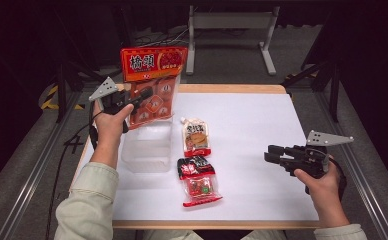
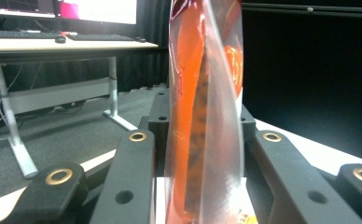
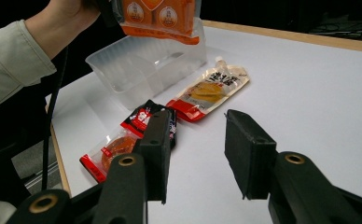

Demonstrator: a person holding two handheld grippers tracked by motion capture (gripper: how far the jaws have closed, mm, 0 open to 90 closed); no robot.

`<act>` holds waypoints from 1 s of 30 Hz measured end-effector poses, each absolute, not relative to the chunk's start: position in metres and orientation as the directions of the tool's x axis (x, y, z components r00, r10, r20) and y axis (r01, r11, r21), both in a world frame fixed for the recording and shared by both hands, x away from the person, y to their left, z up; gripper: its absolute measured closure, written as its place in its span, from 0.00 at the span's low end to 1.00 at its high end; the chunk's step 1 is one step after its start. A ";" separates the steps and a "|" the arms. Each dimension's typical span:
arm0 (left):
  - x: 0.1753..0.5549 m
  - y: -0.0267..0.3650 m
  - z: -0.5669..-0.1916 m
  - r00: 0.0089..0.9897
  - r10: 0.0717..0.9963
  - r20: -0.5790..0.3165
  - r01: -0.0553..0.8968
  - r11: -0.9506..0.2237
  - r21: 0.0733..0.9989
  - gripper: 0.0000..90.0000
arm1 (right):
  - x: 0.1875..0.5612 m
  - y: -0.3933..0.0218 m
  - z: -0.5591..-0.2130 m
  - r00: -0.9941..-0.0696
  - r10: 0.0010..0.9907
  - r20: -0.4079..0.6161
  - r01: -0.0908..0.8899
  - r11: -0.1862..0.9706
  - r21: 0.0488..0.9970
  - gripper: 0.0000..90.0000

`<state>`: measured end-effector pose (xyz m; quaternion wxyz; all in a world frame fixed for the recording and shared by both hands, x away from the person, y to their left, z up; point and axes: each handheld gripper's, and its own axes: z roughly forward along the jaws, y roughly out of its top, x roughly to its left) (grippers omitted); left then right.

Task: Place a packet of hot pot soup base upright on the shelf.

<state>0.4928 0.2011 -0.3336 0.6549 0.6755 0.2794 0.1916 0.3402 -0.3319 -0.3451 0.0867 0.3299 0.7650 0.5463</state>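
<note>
My left gripper (image 1: 141, 96) is shut on a large red-and-orange snack bag (image 1: 152, 82), holding it upright above the far end of a clear plastic bin (image 1: 147, 150). In the left gripper view the bag (image 2: 205, 112) stands edge-on between the two black jaws. My right gripper (image 1: 272, 154) hovers open over the right side of the white table (image 1: 262, 125), jaws pointing left, nothing between them. In the right gripper view its own gripper (image 3: 195, 154) stands above bare table, with the bag (image 3: 160, 16) over the bin (image 3: 142, 70) at the far side.
A cream sauce pouch (image 1: 196, 137) and a red-and-black snack packet (image 1: 198, 181) lie on the white sheet right of the bin, and the pouch (image 3: 209, 91) and packet (image 3: 128, 140) sit ahead of the right jaws. A white frame stand (image 1: 229, 30) is beyond the table.
</note>
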 end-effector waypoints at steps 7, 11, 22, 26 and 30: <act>0.496 0.203 -0.339 0.758 0.639 -0.129 0.142 0.032 0.989 0.79 | 0.340 -0.331 -0.346 -0.772 0.594 0.225 0.408 0.192 0.893 0.68; 0.498 0.196 -0.340 0.753 0.648 -0.114 0.145 0.005 0.989 0.79 | 0.341 -0.328 -0.347 -0.775 0.591 0.224 0.409 0.197 0.891 0.68; 0.503 0.194 -0.343 0.747 0.651 -0.137 0.149 0.037 0.988 0.79 | 0.340 -0.328 -0.348 -0.777 0.587 0.227 0.409 0.197 0.891 0.67; 0.502 0.192 -0.343 0.750 0.648 -0.134 0.154 0.026 0.988 0.79 | 0.341 -0.328 -0.348 -0.778 0.586 0.228 0.411 0.199 0.890 0.67; 0.503 0.190 -0.344 0.741 0.656 -0.144 0.168 0.027 0.985 0.79 | 0.341 -0.325 -0.349 -0.782 0.582 0.225 0.410 0.207 0.888 0.67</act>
